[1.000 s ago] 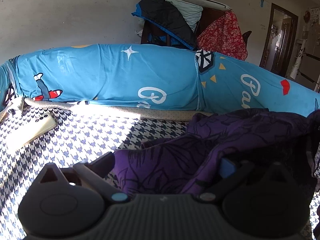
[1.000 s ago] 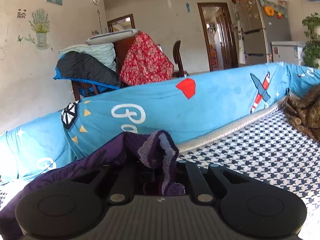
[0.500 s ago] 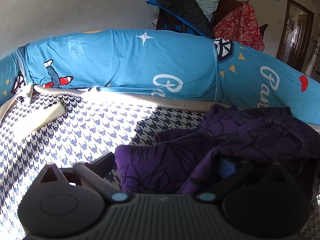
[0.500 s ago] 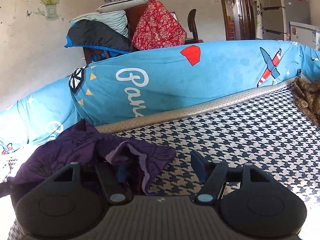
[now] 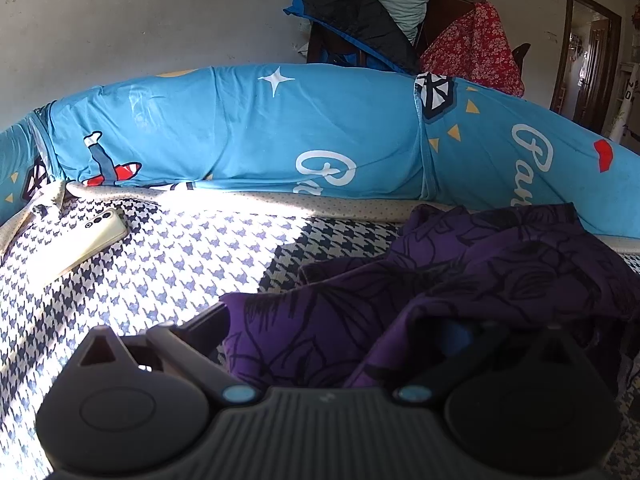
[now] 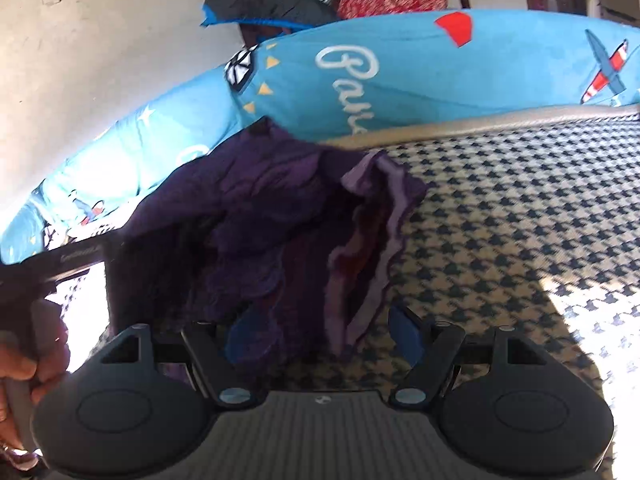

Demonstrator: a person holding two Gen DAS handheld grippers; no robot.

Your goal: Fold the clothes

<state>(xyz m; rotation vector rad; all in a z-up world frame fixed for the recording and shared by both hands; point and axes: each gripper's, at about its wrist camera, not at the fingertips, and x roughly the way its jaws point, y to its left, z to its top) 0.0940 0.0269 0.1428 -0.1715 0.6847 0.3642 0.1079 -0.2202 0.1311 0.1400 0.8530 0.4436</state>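
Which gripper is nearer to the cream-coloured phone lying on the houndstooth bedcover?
Left. The left gripper faces the cream-coloured phone, which lies ahead to its left. The right gripper sits beyond the purple garment; no phone shows there.

Purple garment (image 6: 280,216) bunched on houndstooth cover (image 6: 500,216), partly between the right hand-held gripper's (image 6: 320,336) spread fingers

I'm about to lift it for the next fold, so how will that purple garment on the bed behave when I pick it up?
The purple garment lies crumpled in soft folds, so it will probably go limp and drape from wherever it is held. Its thin wavy hem suggests light fabric. With both claws open around it, left claw and right claw, a one-point lift would likely bunch it.
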